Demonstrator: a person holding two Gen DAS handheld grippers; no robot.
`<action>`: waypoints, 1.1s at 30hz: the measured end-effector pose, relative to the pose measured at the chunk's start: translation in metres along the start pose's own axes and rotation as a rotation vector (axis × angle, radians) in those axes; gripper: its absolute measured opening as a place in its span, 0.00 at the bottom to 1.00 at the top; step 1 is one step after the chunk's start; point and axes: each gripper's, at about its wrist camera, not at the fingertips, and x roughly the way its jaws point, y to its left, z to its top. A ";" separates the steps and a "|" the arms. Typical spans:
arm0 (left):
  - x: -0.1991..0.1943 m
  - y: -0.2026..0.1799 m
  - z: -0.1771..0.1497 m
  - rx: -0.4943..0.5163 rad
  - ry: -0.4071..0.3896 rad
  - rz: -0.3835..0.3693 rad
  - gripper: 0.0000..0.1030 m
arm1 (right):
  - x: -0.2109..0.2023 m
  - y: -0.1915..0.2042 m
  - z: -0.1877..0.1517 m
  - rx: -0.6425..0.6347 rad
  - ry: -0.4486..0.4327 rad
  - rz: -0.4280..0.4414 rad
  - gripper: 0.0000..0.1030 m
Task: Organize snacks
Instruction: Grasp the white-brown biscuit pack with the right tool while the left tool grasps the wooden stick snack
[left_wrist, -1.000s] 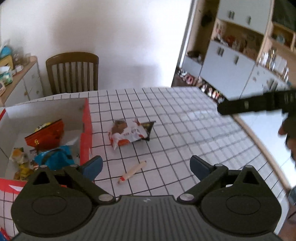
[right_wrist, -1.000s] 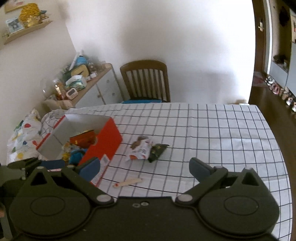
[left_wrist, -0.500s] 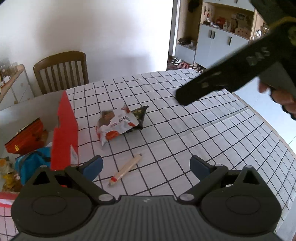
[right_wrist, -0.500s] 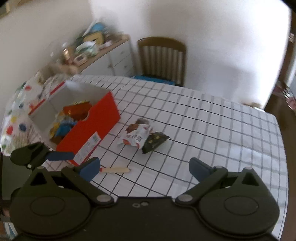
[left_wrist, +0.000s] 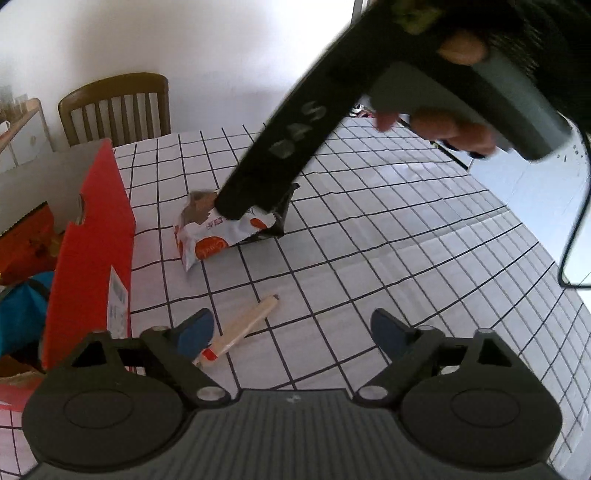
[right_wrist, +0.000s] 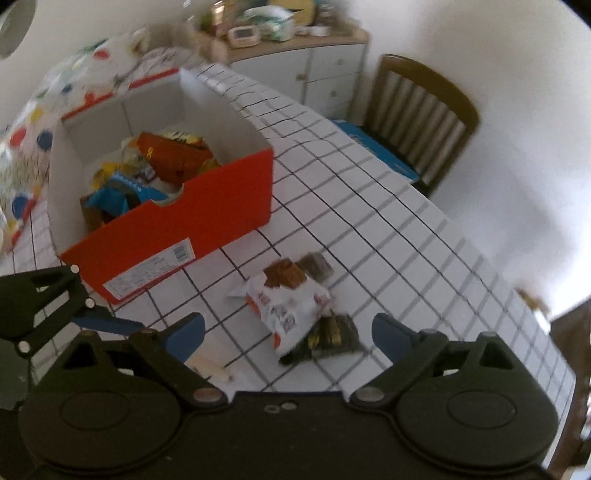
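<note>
A white-and-orange snack packet (left_wrist: 221, 240) (right_wrist: 288, 299) lies on the checked tablecloth, partly over a dark packet (left_wrist: 284, 218) (right_wrist: 332, 336). My right gripper (right_wrist: 288, 332) hangs just above them with the white packet between its fingers; its jaws are closing and the pads do not touch it. In the left wrist view its fingertip (left_wrist: 236, 206) covers the packet's top. A thin tan stick snack (left_wrist: 247, 325) lies between the fingers of my left gripper (left_wrist: 290, 328), close to the left finger (left_wrist: 195, 330); these jaws are closing too, apart from the stick. A red box (left_wrist: 92, 236) (right_wrist: 177, 229) holds several snacks.
A wooden chair (left_wrist: 114, 107) (right_wrist: 421, 110) stands at the table's far side, with a blue cushion (right_wrist: 373, 147) on it. A cluttered white sideboard (right_wrist: 306, 62) is behind the box. A polka-dot cloth (right_wrist: 22, 147) lies left of the box. The table's edge (left_wrist: 554, 266) runs at the right.
The right gripper swung in from the right, rolled, and came down over the two packets. The left gripper sank toward the stick. Both pairs of jaws narrowed a little.
</note>
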 end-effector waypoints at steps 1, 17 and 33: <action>0.002 0.000 -0.001 0.006 -0.002 0.003 0.85 | 0.005 0.000 0.003 -0.021 0.006 0.009 0.94; 0.025 0.015 0.001 -0.015 0.071 0.006 0.63 | 0.080 0.005 0.029 -0.253 0.179 0.129 0.91; 0.039 0.024 -0.003 0.043 0.143 0.020 0.29 | 0.067 0.006 0.014 -0.240 0.150 0.111 0.50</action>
